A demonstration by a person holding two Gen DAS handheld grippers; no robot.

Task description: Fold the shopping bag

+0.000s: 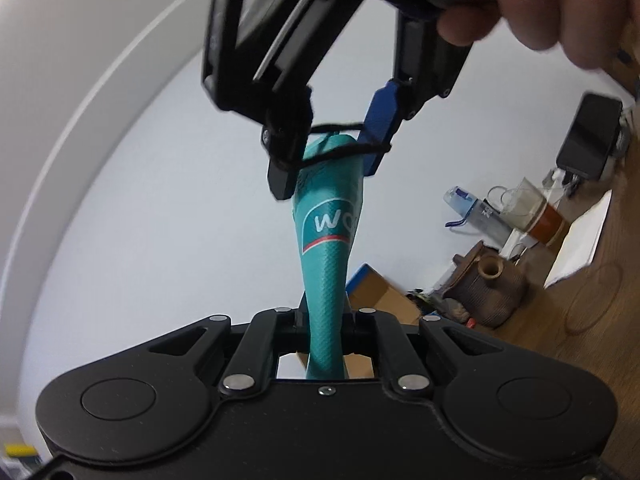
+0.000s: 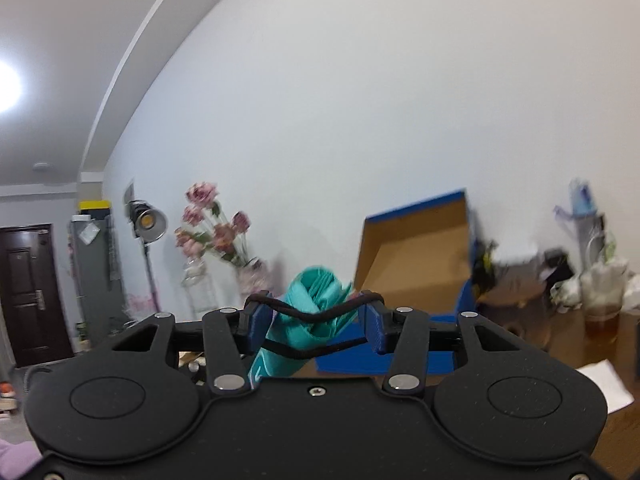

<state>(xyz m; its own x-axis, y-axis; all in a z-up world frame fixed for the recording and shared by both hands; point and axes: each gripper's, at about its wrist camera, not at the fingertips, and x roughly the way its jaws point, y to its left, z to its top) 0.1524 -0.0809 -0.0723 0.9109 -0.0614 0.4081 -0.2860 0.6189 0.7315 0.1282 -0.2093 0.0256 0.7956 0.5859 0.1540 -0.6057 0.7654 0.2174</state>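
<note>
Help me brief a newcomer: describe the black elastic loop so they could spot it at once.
Find the rolled teal shopping bag rising from the shut left gripper. Near its top, the right gripper straddles it. The black elastic loop is the thin cord stretched across those fingers, around the bag.
</note>
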